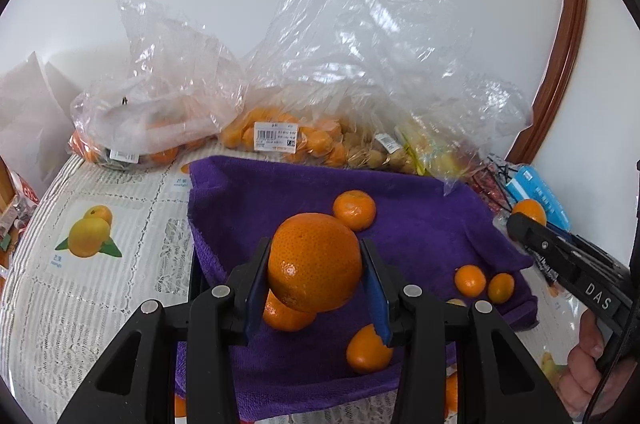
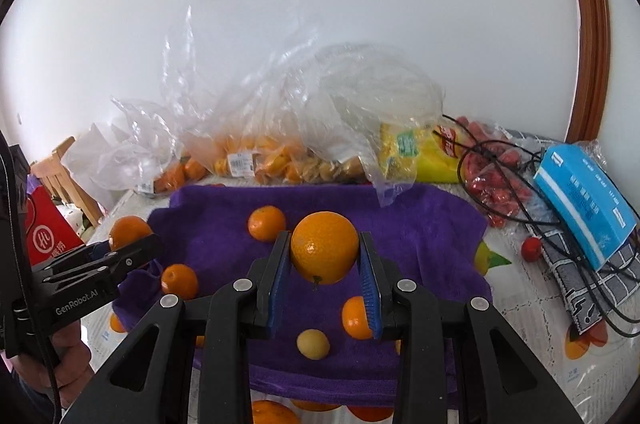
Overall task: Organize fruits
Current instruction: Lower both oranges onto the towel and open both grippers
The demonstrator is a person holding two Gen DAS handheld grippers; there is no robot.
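Observation:
My left gripper is shut on a large orange, held above a purple towel. Three loose mandarins lie on the towel: one behind it, one under it, one in front. Two small ones sit to the right. In the right wrist view my right gripper is shut on another orange over the same towel, where mandarins and a pale yellow fruit lie. Each view shows the other gripper at its side, the right gripper and the left gripper, with its orange.
Clear plastic bags of oranges and small brown fruits line the back by the wall. At the right are a yellow pack, red snack packs, a black cable and a blue tissue box. A red box and wooden chair stand left.

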